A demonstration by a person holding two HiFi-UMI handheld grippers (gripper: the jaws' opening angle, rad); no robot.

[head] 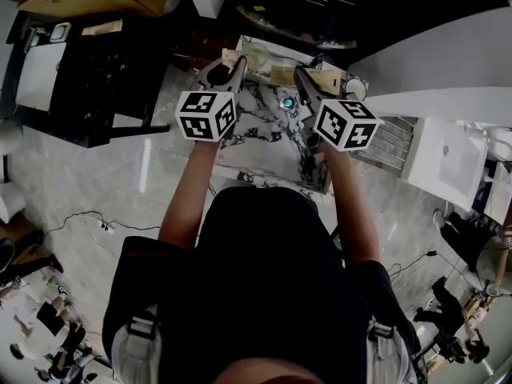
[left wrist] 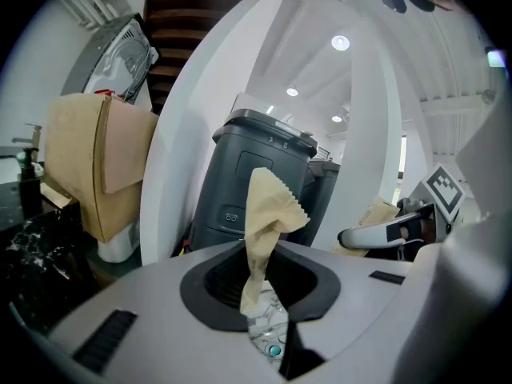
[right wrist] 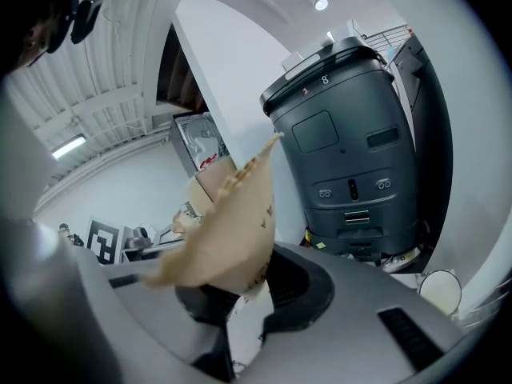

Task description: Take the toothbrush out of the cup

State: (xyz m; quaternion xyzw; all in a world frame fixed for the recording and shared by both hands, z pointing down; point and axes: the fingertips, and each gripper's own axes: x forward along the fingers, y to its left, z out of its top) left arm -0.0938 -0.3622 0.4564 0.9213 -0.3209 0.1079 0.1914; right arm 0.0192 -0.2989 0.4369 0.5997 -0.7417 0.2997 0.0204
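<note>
While aloft, packet (right wrist: 228,230) in R claw (right wrist: 240,298)

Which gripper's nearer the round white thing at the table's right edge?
Right. The right gripper sits just beside the round white thing; the left gripper is farther off, to its left.

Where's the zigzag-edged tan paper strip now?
The strip stands centre in the left gripper view, pinched in the jaws of the left gripper, in front of the dark grey unit.
</note>
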